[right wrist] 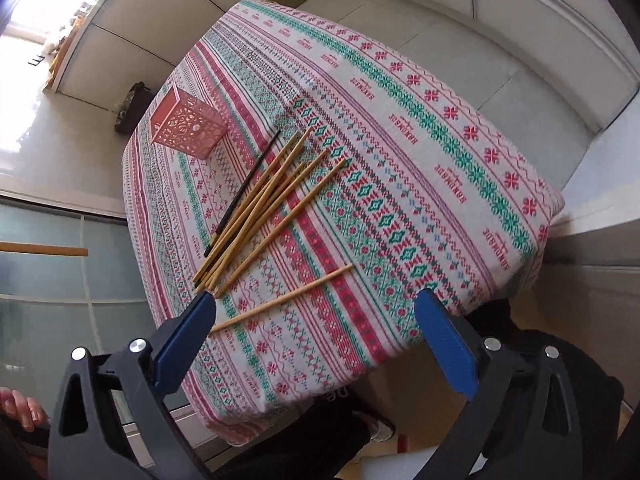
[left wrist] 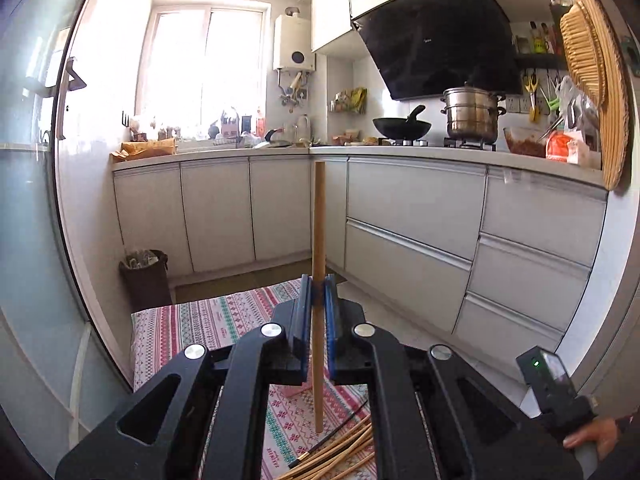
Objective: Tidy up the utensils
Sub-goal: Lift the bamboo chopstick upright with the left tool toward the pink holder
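Tablecloth (right wrist: pixel 400 128): repeated red word, reads like "HANDMADE"
Left gripper (left wrist: pixel 319 300): clamps one upright wooden chopstick (left wrist: pixel 319 220)
Right gripper (right wrist: pixel 316 320): wide, empty, above chopstick pile (right wrist: pixel 264 200)
Pink basket (right wrist: pixel 186 124): near table's far corner

chopstick pile (left wrist: pixel 340 452) cut off, countertop clutter (left wrist: pixel 240 130) indistinct

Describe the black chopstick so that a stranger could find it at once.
Start at the patterned tablecloth, then find the pink holder near one corner. Beside it lies a chopstick pile. The black chopstick lies at its holder-side edge, the only dark one among bamboo-coloured sticks.

bamboo chopstick (left wrist: pixel 319 216) upright, chopsticks (right wrist: pixel 264 204) piled on table
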Demonstrator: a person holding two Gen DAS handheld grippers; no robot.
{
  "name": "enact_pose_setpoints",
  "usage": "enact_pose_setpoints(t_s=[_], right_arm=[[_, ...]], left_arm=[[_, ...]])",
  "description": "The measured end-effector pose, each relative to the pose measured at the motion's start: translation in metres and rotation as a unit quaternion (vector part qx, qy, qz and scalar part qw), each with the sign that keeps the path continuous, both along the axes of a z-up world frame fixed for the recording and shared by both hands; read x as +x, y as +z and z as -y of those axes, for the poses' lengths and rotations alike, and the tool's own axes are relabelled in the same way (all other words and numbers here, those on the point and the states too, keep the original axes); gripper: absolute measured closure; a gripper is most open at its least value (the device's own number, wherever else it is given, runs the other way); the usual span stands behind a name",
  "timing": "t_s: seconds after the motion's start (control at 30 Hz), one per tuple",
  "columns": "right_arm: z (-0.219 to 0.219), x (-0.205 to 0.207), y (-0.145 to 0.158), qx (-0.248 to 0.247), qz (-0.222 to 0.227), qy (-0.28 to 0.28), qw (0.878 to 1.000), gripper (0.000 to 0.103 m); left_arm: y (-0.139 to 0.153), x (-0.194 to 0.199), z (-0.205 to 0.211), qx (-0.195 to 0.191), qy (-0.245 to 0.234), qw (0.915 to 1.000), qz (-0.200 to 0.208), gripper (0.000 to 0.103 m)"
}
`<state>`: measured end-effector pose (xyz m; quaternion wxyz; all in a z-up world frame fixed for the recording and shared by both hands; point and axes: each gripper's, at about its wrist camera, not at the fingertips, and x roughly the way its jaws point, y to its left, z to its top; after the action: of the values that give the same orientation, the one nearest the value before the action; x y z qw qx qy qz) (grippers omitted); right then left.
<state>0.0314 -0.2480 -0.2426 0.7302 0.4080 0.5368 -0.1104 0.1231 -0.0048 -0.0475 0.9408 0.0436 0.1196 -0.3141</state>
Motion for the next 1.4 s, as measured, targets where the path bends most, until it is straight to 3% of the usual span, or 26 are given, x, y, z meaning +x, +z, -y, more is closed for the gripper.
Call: enact_pose_setpoints(t_s=[0.13, 0.27, 0.4, 0.5, 0.63, 0.77, 0.83, 0.93, 1.03, 1.23, 1.4], right_arm=[[-0.008, -0.007, -0.002, 0.030, -0.003, -0.008, 1.000, 0.006], [-0.017, -0.012, -0.016, 0.076, -0.033, -0.029, 0.996, 0.006], [-0.022, -0.015, -0.045, 0.181, -0.094, -0.066, 0.977, 0.006], [-0.022, -0.014, -0.058, 0.220, -0.124, -0.094, 0.963, 0.008], [-0.019, -0.001, -0.063, 0.193, -0.151, -0.106, 0.964, 0.018], [-0.013, 0.004, -0.077, 0.197, -0.187, -0.142, 0.952, 0.030], [-0.010, 0.011, -0.089, 0.204, -0.204, -0.163, 0.943, 0.049], [-0.006, 0.018, -0.105, 0.216, -0.230, -0.208, 0.926, 0.067], [-0.004, 0.024, -0.115, 0.217, -0.254, -0.250, 0.909, 0.069], [0.004, 0.039, -0.124, 0.220, -0.275, -0.302, 0.886, 0.069], [0.005, 0.053, -0.119, 0.191, -0.300, -0.323, 0.877, 0.069]], left_arm=[[0.009, -0.018, 0.003, -0.008, 0.004, 0.9999, 0.009, 0.098], [0.007, -0.034, -0.008, -0.023, 0.009, 0.9996, 0.011, 0.098], [0.009, -0.042, -0.021, -0.029, 0.016, 0.9993, 0.018, 0.098], [0.012, -0.048, -0.032, -0.045, 0.019, 0.9984, 0.028, 0.098], [0.011, -0.046, -0.038, -0.056, 0.020, 0.9978, 0.031, 0.098], [0.010, -0.040, -0.042, -0.070, 0.020, 0.9969, 0.029, 0.098], [0.013, -0.039, -0.045, -0.079, 0.018, 0.9963, 0.031, 0.098], [0.014, -0.038, -0.048, -0.083, 0.019, 0.9958, 0.032, 0.098], [0.013, -0.034, -0.051, -0.086, 0.022, 0.9956, 0.028, 0.098], [0.015, -0.027, -0.066, -0.099, 0.034, 0.9943, 0.023, 0.098], [0.015, -0.025, -0.073, -0.102, 0.040, 0.9938, 0.020, 0.098]])
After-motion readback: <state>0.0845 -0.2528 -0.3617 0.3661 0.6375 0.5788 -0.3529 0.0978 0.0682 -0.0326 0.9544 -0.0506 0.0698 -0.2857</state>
